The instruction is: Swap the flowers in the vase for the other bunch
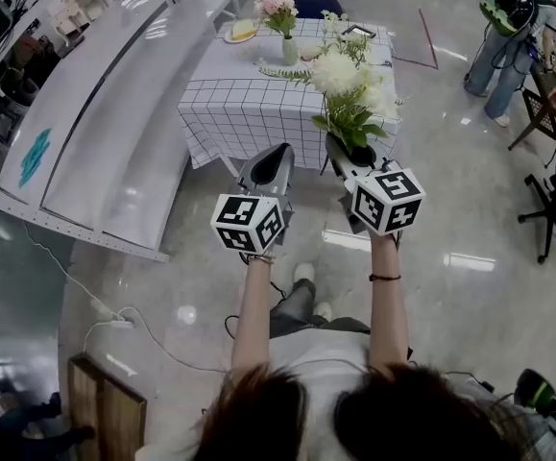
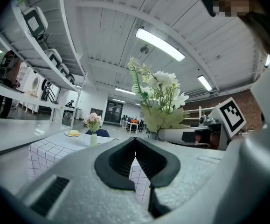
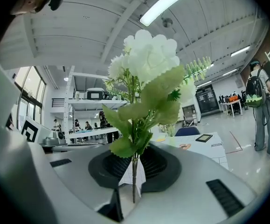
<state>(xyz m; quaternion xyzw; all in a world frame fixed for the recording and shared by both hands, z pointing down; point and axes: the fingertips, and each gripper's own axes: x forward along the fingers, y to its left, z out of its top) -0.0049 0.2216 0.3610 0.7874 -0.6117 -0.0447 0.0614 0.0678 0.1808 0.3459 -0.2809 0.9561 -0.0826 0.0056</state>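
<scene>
While the pink flowers (image 1: 278,8) are sitting in the vase (image 1: 289,49) on the checked table (image 1: 222,113), the swap is only beginning, by my reading. The white bunch (image 1: 340,73) that is to replace them is standing upright well to the near side of the vase, off the table. The right gripper (image 1: 347,154) is clamping its thin green stems between the pads. The left gripper (image 1: 279,154) is hanging beside it, also well short of the vase, its jaws pressed together on nothing.

Next, I judge, the person is needing to walk up, part the left jaws and take the pink stems just above the vase's rim, lifting straight so the vase is not tipping. A plate (image 1: 242,32) is lying just left of the vase and a green sprig (image 1: 279,69) just in front of it. A dark tablet (image 1: 358,31) is lying to its right, and a blue chair (image 1: 313,5) is standing behind. The held blooms are covering part of the table in the head view.
</scene>
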